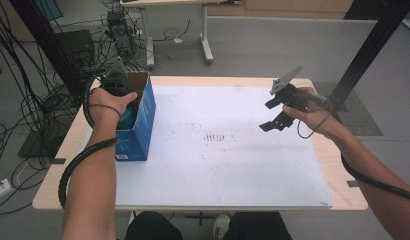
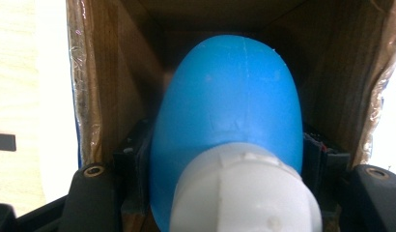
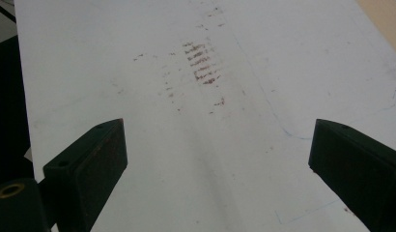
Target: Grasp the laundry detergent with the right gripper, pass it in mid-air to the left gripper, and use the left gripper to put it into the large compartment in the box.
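Black fingers of the left gripper are clamped on a blue bottle with a white cap, down inside an open cardboard box. That box stands near the table's far left corner, on the left edge of the white sheet. Well apart, the right gripper hangs above the sheet's right side near the far edge, its fingers spread wide with nothing between them, over some reddish marks.
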{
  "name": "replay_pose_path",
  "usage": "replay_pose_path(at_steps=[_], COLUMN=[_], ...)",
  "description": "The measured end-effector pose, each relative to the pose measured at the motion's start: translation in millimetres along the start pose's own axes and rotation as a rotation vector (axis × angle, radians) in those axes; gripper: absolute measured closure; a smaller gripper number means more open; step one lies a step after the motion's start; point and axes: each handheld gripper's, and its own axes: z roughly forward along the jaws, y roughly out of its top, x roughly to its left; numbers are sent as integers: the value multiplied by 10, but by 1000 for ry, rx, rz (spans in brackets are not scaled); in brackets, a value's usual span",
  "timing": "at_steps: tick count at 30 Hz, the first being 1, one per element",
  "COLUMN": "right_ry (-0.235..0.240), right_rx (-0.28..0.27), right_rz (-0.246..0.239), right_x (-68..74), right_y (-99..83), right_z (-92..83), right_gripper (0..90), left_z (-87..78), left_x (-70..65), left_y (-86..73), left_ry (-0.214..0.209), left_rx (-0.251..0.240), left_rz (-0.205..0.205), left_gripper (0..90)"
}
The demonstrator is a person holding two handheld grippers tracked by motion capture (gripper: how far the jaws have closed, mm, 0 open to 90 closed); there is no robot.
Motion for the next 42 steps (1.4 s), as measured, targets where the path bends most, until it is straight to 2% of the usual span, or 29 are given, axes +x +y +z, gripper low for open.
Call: replay_pose_path(at_steps=[28, 38, 42], right_ry=[6, 7, 5], right_rx=[-4, -4, -2], right_rz=[-4, -9, -11], right_x=[14, 52, 62], right_y=[4, 25, 53], right_z=[-4, -7, -14], right_gripper=[64, 64, 64], left_z=[1, -157, -238], left_x=[1, 1, -44], left_y=[-7, -32, -49], left_ry=[-8, -7, 13], left_rx=[-2, -25, -33], left_rz=[17, 38, 57], left_gripper=[336, 276, 271])
